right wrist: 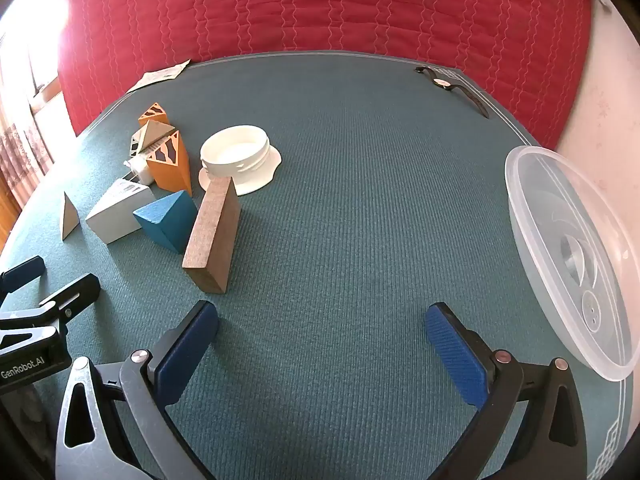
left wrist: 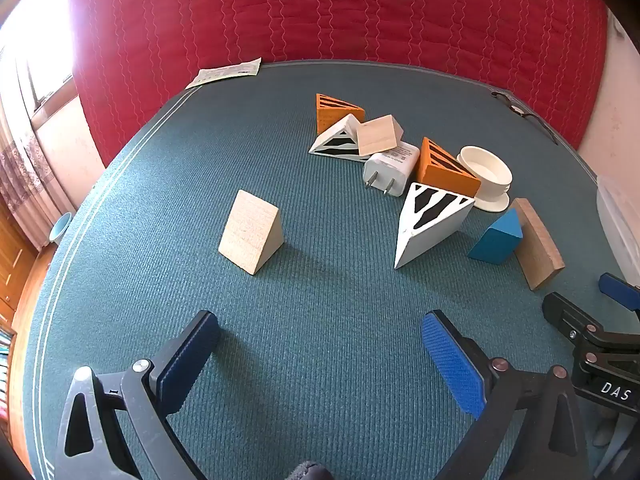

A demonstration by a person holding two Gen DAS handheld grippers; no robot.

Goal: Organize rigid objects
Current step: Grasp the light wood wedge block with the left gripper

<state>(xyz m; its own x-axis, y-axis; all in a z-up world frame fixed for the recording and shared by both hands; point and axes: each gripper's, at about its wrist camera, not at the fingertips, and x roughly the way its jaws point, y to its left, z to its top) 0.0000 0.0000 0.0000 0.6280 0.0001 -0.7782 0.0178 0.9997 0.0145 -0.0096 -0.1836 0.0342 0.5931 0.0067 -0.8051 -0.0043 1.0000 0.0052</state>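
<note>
Wooden blocks lie scattered on a teal cloth table point(left wrist: 320, 272). A plain wooden wedge point(left wrist: 250, 232) stands alone ahead of my left gripper point(left wrist: 320, 344), which is open and holds nothing. Further right sit a white zebra-striped wedge point(left wrist: 432, 220), an orange striped wedge point(left wrist: 446, 168), a white plug charger point(left wrist: 390, 172), a blue block point(left wrist: 498, 238) and a brown slab point(left wrist: 538, 244). My right gripper point(right wrist: 322, 338) is open over bare cloth, with the brown slab point(right wrist: 214, 236) just ahead on its left and a clear plastic tub point(right wrist: 576, 252) on its right.
A white round dish point(right wrist: 240, 158) stands behind the blocks. A second orange wedge point(left wrist: 336, 110), a striped white wedge point(left wrist: 338, 142) and a pale cube point(left wrist: 378, 134) cluster at the back. A paper slip point(left wrist: 226, 72) and a black strap point(right wrist: 456, 88) lie near the far edge, before a red quilted backdrop point(left wrist: 320, 12).
</note>
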